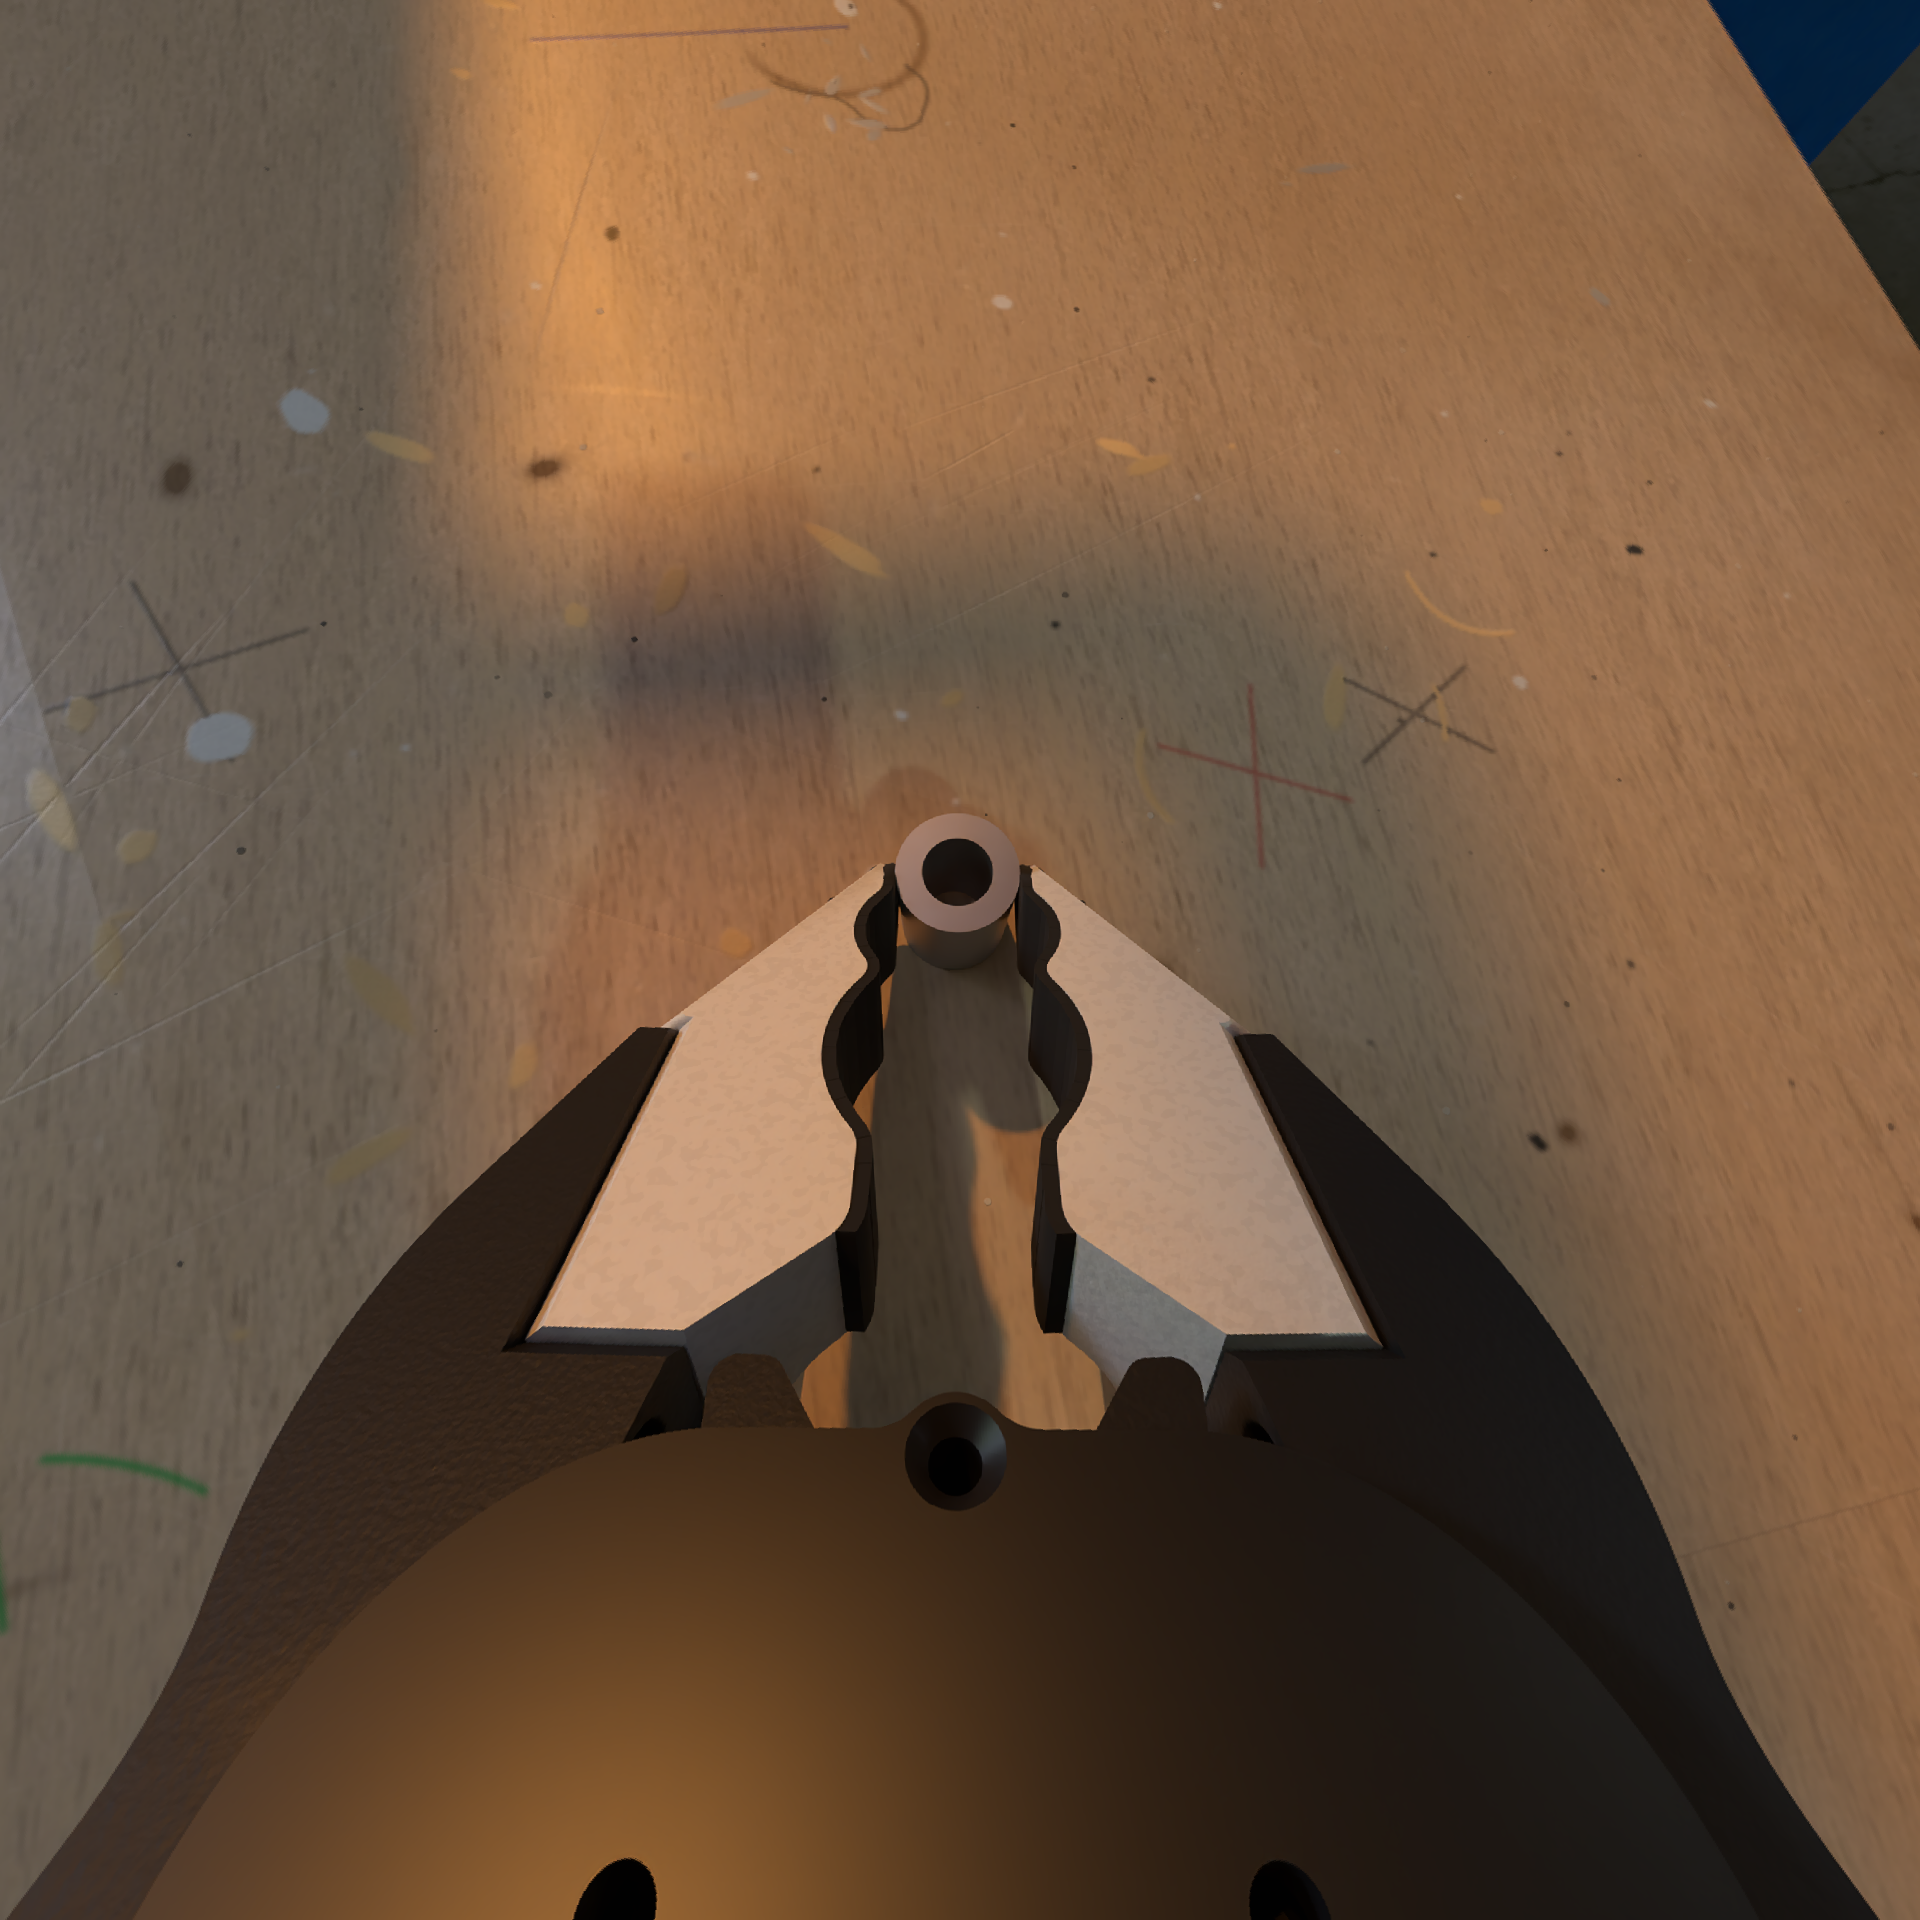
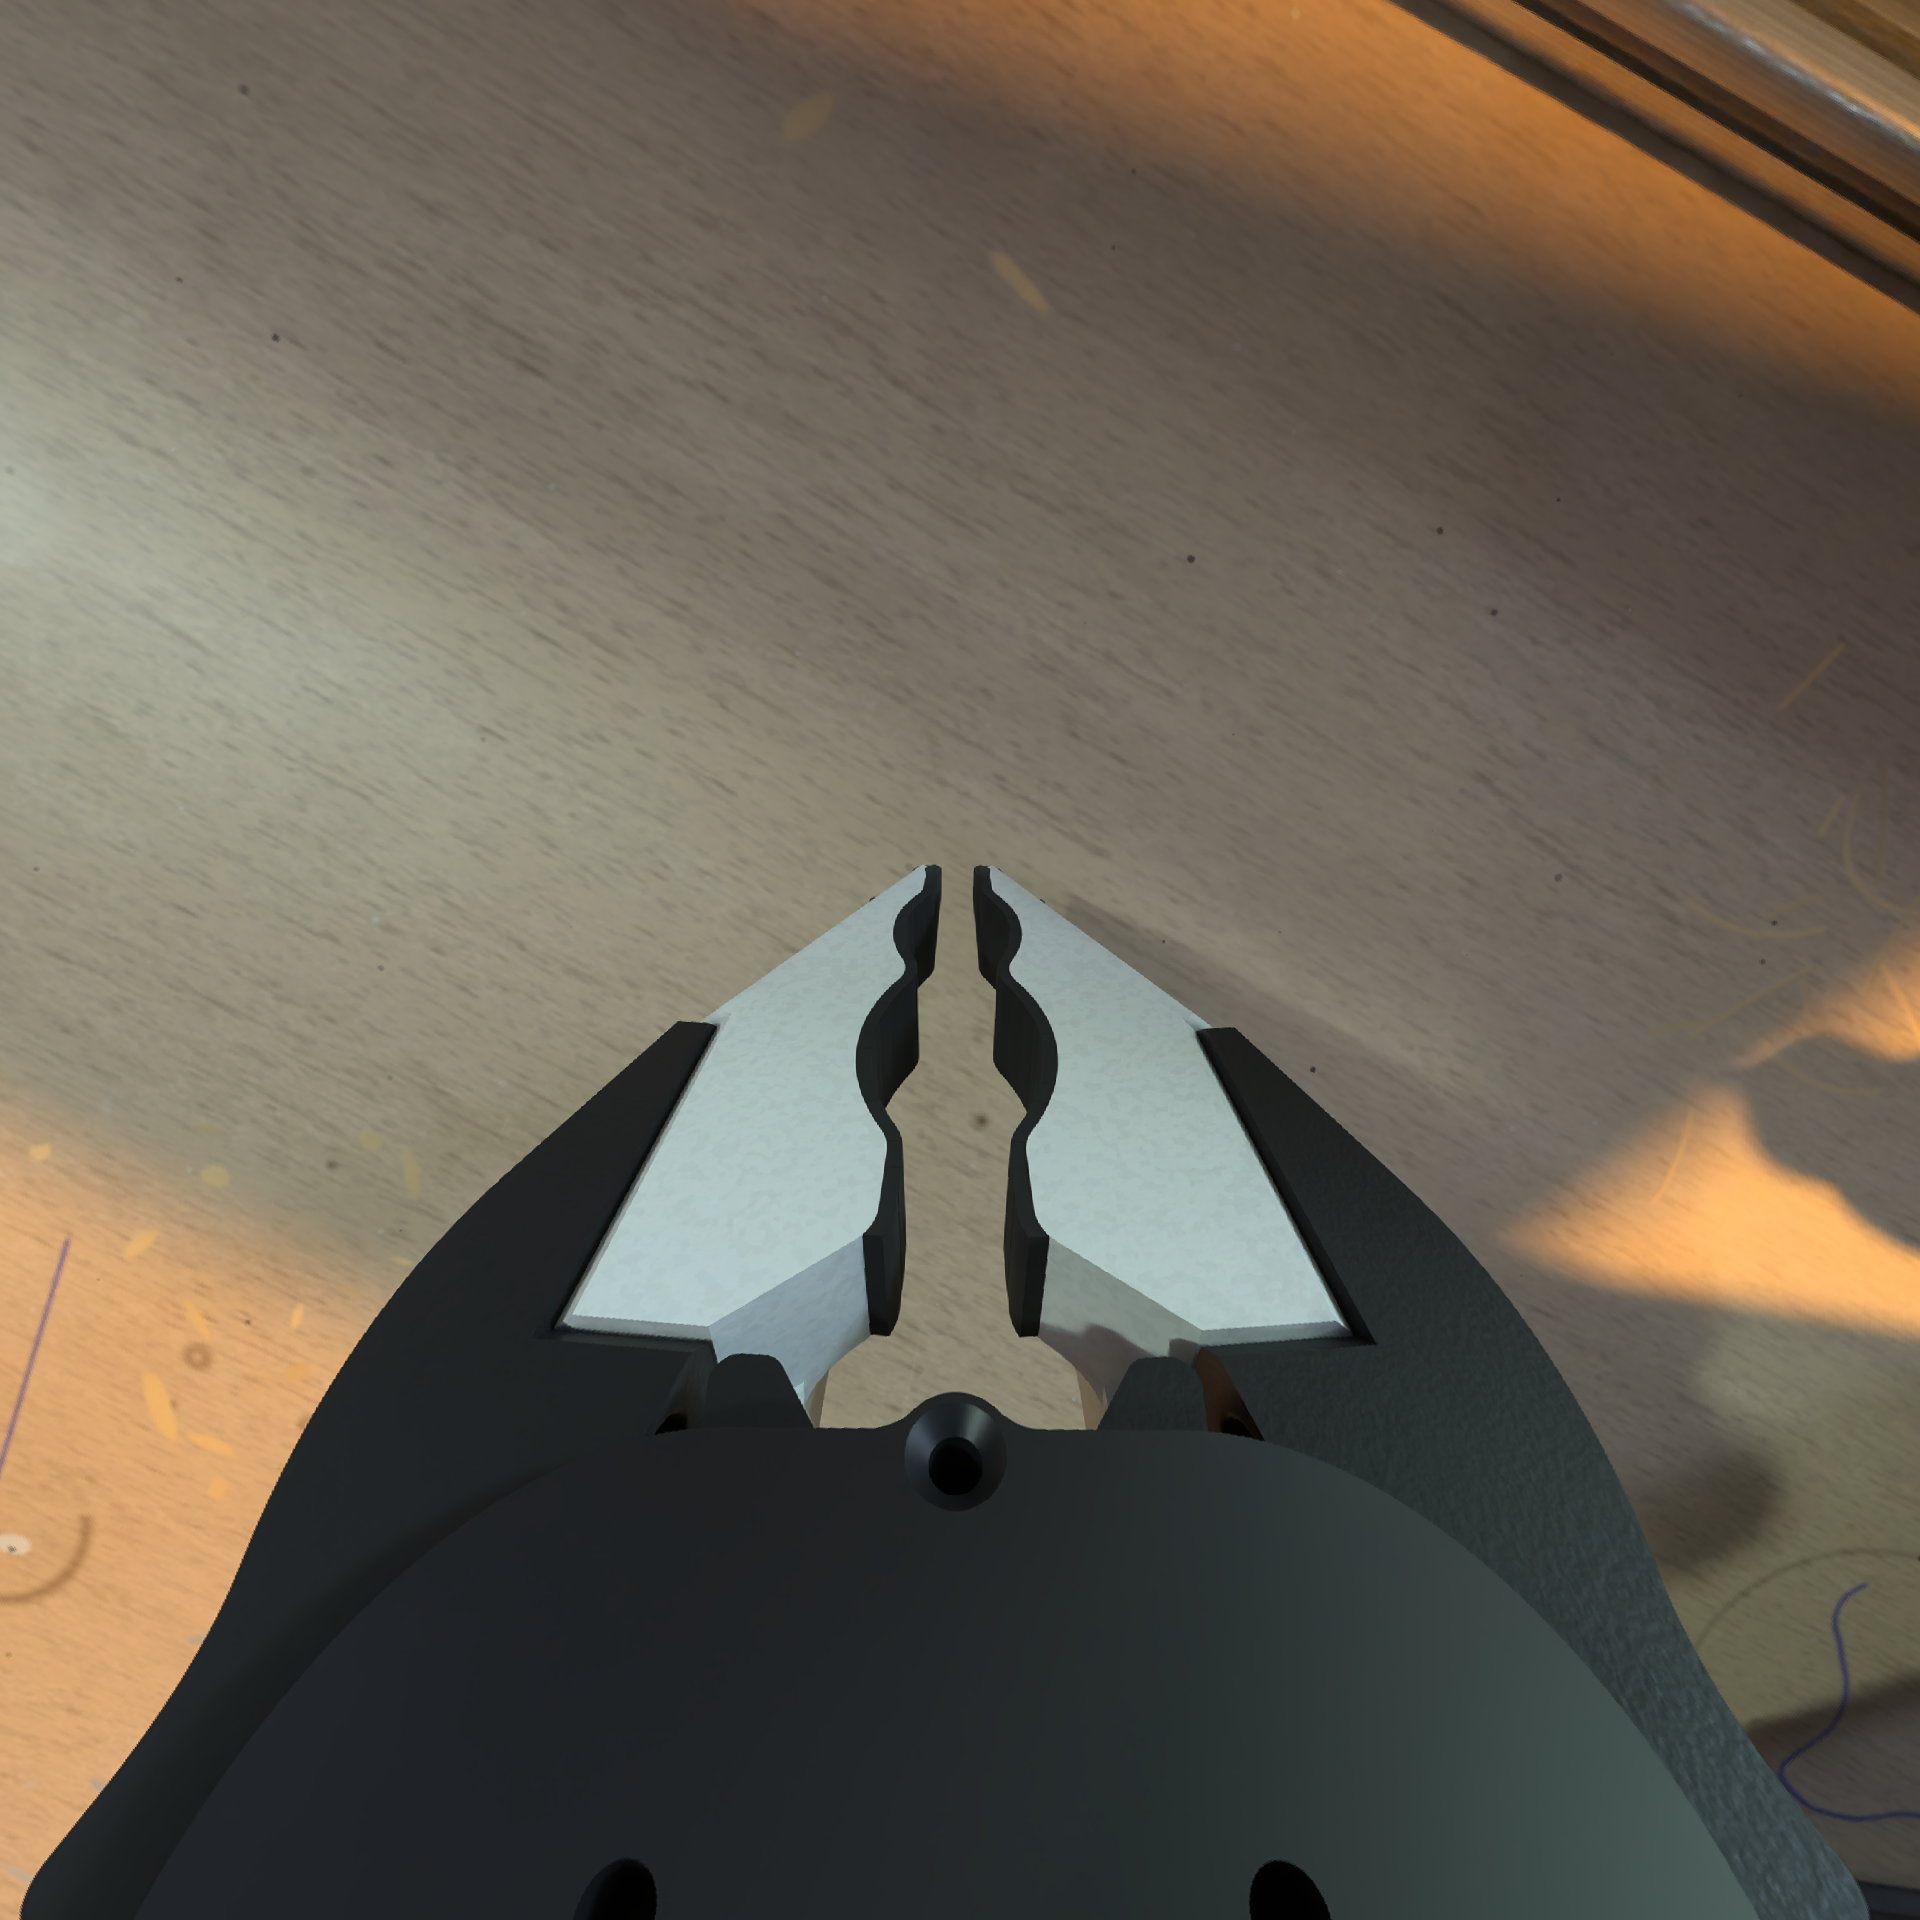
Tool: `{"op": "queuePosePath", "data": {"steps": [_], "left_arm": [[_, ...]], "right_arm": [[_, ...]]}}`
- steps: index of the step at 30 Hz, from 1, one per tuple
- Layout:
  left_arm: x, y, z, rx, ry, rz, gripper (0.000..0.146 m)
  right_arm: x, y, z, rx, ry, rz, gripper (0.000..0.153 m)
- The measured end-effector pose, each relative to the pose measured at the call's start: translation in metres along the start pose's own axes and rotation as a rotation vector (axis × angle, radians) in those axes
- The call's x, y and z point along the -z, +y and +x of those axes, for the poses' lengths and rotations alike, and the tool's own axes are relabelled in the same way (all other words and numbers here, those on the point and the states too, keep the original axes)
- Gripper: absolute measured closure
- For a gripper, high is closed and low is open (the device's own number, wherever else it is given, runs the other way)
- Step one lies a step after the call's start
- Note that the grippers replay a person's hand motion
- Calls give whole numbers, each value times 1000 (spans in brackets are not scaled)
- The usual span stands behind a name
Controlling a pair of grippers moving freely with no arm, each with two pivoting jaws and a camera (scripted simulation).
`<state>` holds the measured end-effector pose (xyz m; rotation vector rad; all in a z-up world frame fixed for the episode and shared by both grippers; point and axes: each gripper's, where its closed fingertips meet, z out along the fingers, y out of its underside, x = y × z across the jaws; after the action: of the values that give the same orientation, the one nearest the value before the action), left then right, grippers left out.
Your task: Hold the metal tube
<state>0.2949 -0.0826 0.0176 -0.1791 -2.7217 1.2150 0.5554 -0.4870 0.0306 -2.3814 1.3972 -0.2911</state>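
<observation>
A short grey metal tube (image 1: 956, 883) stands upright between the tips of my left gripper (image 1: 956, 896), its open round end facing the camera. The left fingers (image 1: 769, 1091) press against its sides, so the left gripper is shut on the tube, above the wooden tabletop (image 1: 1039, 416). My right gripper (image 2: 957, 883) is shut with only a thin gap between its tips and holds nothing. It hangs over bare wood (image 2: 727, 520). The tube does not show in the right wrist view.
The tabletop bears pencil crosses (image 1: 1254, 774), paint specks (image 1: 219, 736) and wood shavings. Its right edge (image 1: 1829, 187) runs along the top right of the left wrist view. A raised wooden rail (image 2: 1714, 114) crosses the top right of the right wrist view.
</observation>
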Motion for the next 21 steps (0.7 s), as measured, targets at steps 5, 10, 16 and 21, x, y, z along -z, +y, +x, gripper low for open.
{"op": "queuePosePath", "data": {"steps": [5,10,16,21], "left_arm": [[0,0,0,-1,-1,0,124],[0,0,0,0,0,0,124],[0,0,0,-1,0,0,124],[0,0,0,1,1,0,124]], "right_arm": [[-7,5,0,11,4,-37,147],[-7,5,-3,23,-10,-38,147],[1,1,-4,66,9,-16,146],[-3,6,-8,76,-9,-39,143]]}}
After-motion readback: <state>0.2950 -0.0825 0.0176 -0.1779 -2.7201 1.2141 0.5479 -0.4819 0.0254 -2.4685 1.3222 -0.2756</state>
